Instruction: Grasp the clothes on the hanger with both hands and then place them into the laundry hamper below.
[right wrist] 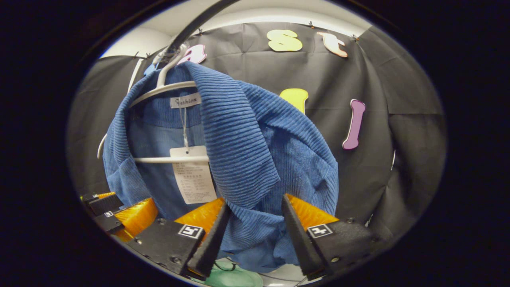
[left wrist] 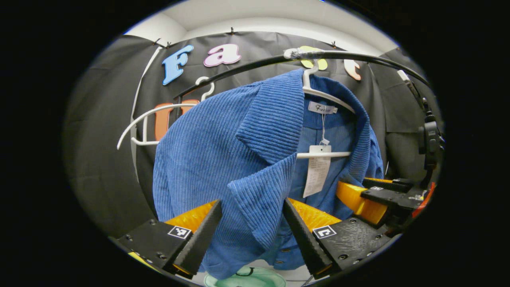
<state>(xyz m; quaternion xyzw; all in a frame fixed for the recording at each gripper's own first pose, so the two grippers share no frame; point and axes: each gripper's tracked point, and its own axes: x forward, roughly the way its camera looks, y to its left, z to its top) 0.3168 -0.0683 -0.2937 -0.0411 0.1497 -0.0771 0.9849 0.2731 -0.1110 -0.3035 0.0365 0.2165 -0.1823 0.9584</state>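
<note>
Black cloth walls close in the booth on all sides under a white ceiling. A dark curved rail (left wrist: 247, 65) crosses the top of the left gripper view, and a white plastic hanger (left wrist: 318, 92) hooks over it. On that hanger hangs a blue corduroy jacket (left wrist: 207, 151), front open, collar folded out, with a white paper tag (left wrist: 317, 170) dangling inside on a string. A second, bare white hanger (left wrist: 143, 121) hangs on the rail just beside the jacket, with black cloth behind it.

In the left gripper view the left gripper (left wrist: 253, 227) has its black ribbed fingers spread, one on each side of the jacket's front edge; the fabric falls between them, and whether they touch it cannot be told. The right gripper (left wrist: 382, 197) shows low at the far edge of this view, near the jacket's other front panel.

In the right gripper view the right gripper (right wrist: 255, 227) is likewise spread around the jacket's (right wrist: 255, 155) other front edge, cloth hanging in the gap. Below the hem a pale green rounded shape (right wrist: 229, 277) peeks out, too cropped to identify. Open wall shows beyond the jacket's outer shoulder.
</note>
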